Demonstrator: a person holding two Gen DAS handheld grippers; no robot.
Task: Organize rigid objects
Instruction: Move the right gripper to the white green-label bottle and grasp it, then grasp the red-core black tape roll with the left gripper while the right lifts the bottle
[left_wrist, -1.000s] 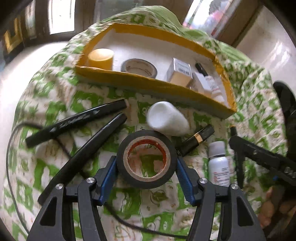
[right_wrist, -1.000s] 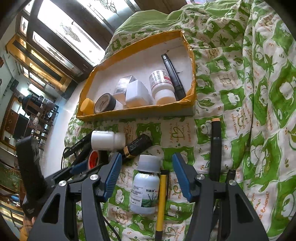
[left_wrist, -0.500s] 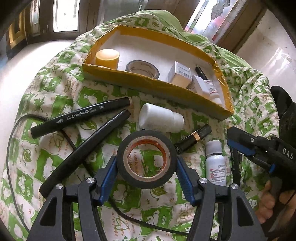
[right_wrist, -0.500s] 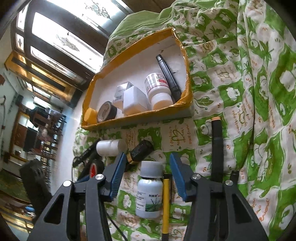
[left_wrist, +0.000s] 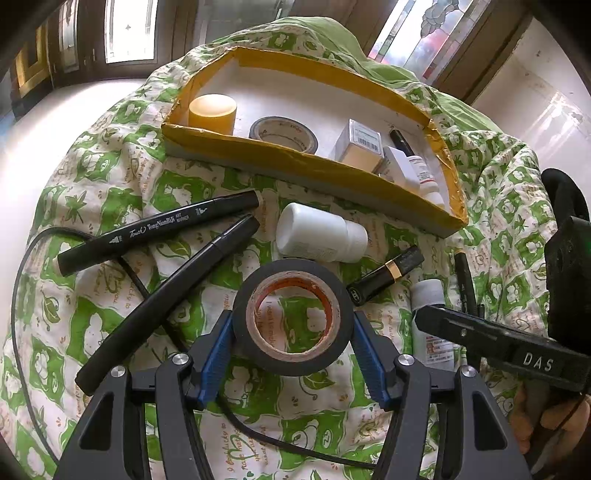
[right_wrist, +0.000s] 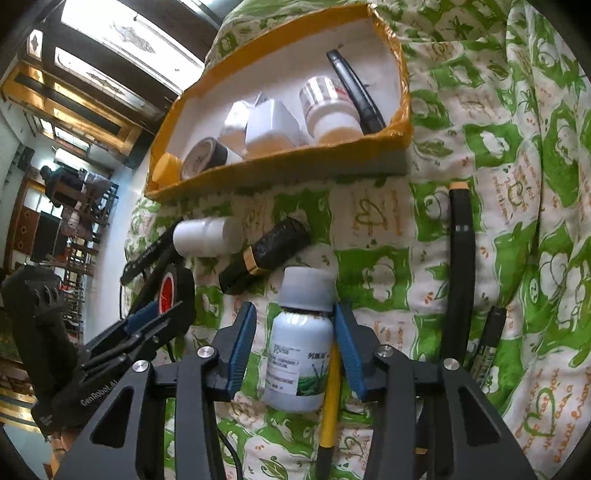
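Your left gripper (left_wrist: 292, 338) is clamped on the black tape roll (left_wrist: 293, 317), blue pads pressing both outer sides, roll lifted a bit over the quilt (left_wrist: 110, 177). Your right gripper (right_wrist: 294, 343) is closing around the small white bottle (right_wrist: 301, 343), which lies on the quilt between the jaws; right pad looks about touching, left pad shows a gap, so no grip yet

The yellow-edged box (left_wrist: 295, 162) sits past the loose stuff and already has a yellow cap, grey tape, small cartons, a jar and a pen in it. Still out on the quilt: white pill bottle (left_wrist: 321, 238), lipstick tube (right_wrist: 264, 254), two black markers (left_wrist: 159, 229), long black pen (right_wrist: 460, 273)

Risks from here:
- a yellow pencil (right_wrist: 330, 387) lies right against the bottle on its right side, partly under it. The closing right pad may catch it too, giving you a crooked pinch or dragging it along
- the bottle is round and smooth and lies on soft bedding; an off-centre squeeze could roll it or squirt it out toward the lipstick tube
- your two grippers are near each other, the left one just beside the right jaw in the right wrist view. Lift both together and they may knock
- a black cable (left_wrist: 22, 280) runs under the tape roll and markers and could snag
- the box's front wall is raised, so a low carry could clip it
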